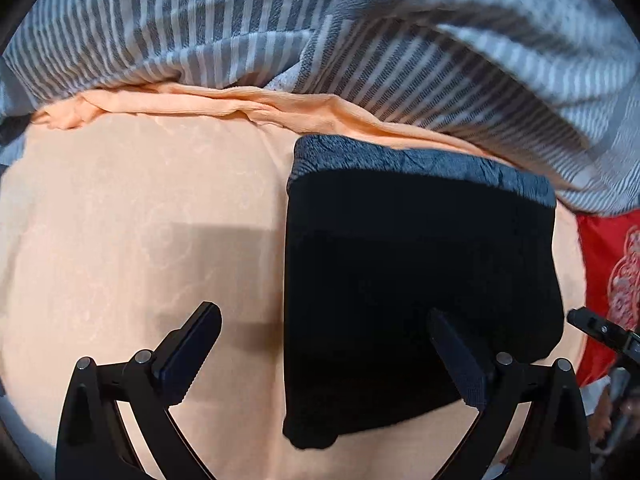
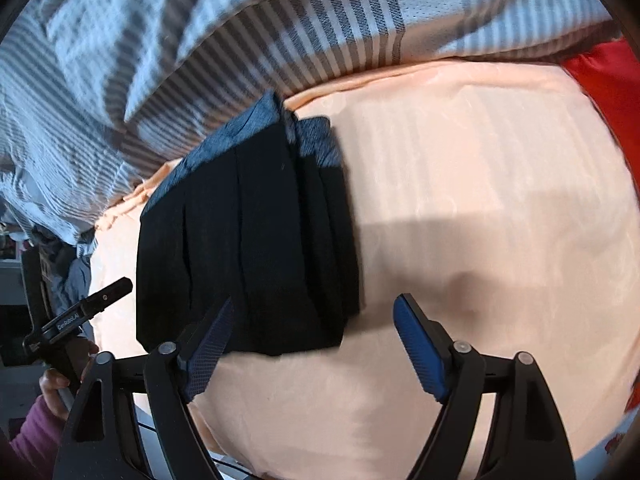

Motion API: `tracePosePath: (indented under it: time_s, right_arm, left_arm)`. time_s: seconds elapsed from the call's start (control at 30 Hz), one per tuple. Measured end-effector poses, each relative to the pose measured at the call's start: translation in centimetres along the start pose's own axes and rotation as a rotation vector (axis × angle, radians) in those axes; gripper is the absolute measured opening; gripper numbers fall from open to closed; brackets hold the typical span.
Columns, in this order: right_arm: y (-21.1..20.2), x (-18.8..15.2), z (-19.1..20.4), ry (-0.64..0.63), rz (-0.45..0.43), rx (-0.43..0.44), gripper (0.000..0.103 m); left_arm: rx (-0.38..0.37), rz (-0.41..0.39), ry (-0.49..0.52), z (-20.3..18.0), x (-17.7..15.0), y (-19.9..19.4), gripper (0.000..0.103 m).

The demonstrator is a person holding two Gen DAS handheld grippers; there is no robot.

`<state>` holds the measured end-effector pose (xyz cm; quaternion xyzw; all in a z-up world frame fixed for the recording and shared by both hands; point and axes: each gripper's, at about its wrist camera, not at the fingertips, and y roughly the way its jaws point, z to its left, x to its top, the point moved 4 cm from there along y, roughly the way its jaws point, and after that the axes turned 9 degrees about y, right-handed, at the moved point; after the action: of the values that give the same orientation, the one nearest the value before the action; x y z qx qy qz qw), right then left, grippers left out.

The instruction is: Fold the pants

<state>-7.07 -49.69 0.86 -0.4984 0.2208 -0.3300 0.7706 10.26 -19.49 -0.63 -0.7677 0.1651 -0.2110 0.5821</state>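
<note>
Right view alone shows pants [image 2: 248,236] pleats.

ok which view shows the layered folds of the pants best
The right wrist view: the pants show several stacked fold edges and a grey waistband. The left wrist view shows them as one flat dark block, folds lost in shadow.

A peach sheet [image 1: 120,220] covers the bed. Folded black pants [image 1: 416,280] lie on it (flat). A striped blanket [image 1: 200,20] sits bunched at twelve o'clock.
</note>
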Motion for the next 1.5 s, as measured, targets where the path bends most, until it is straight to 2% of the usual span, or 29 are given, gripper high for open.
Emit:
tracePosePath:
  time_s: [0.17, 0.27, 0.37, 0.5, 0.73, 0.93, 1.1, 1.13, 1.17, 1.23, 1.3, 1.4, 1.5]
  right_arm:
    - [1.5, 2.6, -0.3, -0.013, 0.041, 0.097, 0.086]
    - [3.0, 3.6, -0.1, -0.027, 0.072, 0.150, 0.086]
    - [4.3, 3.9, 0.2, -0.066, 0.102, 0.181, 0.086]
    - [6.1, 4.2, -0.5, -0.055, 0.163, 0.238, 0.086]
    - [7.3, 5.1, -0.6, -0.046, 0.178, 0.366, 0.086]
    - [7.9, 5.0, 1.2, -0.078, 0.191, 0.314, 0.092]
    - [8.1, 5.1, 1.2, -0.014, 0.201, 0.284, 0.091]
    - [8.1, 5.1, 1.1, -0.005, 0.205, 0.271, 0.089]
    - [8.1, 5.1, 1.2, -0.003, 0.205, 0.252, 0.087]
    - [7.6, 4.9, 1.6, -0.010, 0.198, 0.243, 0.074]
    - [6.8, 4.5, 2.3, -0.024, 0.180, 0.250, 0.063]
    - [5.5, 4.0, 2.8, -0.034, 0.161, 0.269, 0.050]
    - [4.4, 3.5, 2.9, -0.025, 0.157, 0.291, 0.046]
  left_arm:
    - [-0.095, 0.030, -0.006, 1.1, 1.2, 1.5, 0.103]
    - [-0.191, 0.071, 0.010, 1.0, 1.1, 2.5, 0.103]
    - [-0.213, 0.093, 0.058, 0.8, 1.2, 3.4, 0.103]
    - [-0.242, 0.114, 0.070, 0.8, 1.9, 4.6, 0.103]
    - [-0.297, 0.119, 0.065, 0.6, 2.7, 6.9, 0.103]
    - [-0.281, 0.101, 0.067, -1.2, 2.9, 7.2, 0.103]
    - [-0.235, 0.093, 0.036, -2.0, 3.0, 6.8, 0.103]
    - [-0.224, 0.086, 0.034, -2.2, 3.0, 6.7, 0.103]
    - [-0.213, 0.069, 0.038, -2.3, 2.9, 6.3, 0.097]
    - [-0.200, 0.042, 0.054, -3.2, 2.8, 5.5, 0.088]
    - [-0.182, 0.017, 0.080, -4.1, 2.7, 4.4, 0.074]
    - [-0.157, -0.008, 0.090, -4.8, 2.4, 3.0, 0.065]
    - [-0.161, -0.023, 0.071, -5.4, 2.2, 2.0, 0.064]
